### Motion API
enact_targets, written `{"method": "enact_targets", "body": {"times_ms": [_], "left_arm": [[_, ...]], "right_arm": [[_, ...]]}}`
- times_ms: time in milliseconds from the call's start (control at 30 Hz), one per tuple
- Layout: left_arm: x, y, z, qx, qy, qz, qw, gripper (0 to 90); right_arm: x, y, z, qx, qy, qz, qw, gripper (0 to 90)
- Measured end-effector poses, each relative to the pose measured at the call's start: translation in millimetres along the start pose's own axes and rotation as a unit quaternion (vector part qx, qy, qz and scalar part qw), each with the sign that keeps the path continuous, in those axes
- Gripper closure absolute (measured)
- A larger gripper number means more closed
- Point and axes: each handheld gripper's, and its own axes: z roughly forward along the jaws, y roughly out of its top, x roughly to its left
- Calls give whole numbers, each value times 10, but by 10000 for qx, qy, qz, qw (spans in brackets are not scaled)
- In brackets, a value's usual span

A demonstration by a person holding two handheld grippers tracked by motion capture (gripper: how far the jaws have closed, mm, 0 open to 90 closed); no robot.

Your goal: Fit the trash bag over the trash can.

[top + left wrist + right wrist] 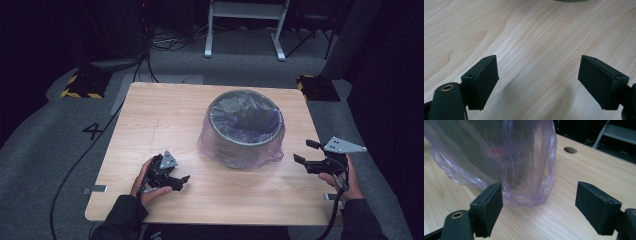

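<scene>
Plastic liner [499, 157] blurs bin [245, 131] beyond right tongs [539, 207].

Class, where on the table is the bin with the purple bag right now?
In the high view the bin stands right of the table's centre, between the left gripper and right gripper, nearer the right one.

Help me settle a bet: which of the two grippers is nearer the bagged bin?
The right gripper: its own view has the bin's plastic bag right at one jaw. The left gripper sits farther back, over bare table.
</scene>
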Motion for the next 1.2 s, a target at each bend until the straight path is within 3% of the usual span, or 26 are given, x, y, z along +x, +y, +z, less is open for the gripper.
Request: {"method": "enact_targets", "body": {"times_ms": [200, 400, 600, 1200], "left_arm": [[15, -49, 5, 113, 2, -51, 9999, 159], [34, -77, 11, 186, 1, -48, 9998, 159], [42, -101, 37, 257, -42, -49, 9996, 159], [47, -127, 45, 155, -50, -22, 9999, 142]], "right_arm": [[193, 247, -74, -176, 118, -410, 9989, 218], [308, 414, -84, -251, 220, -642, 9974, 215], [375, 541, -97, -370, 244, -767, 9961, 216], [412, 960, -36, -546, 308, -895, 9940, 216]]}}
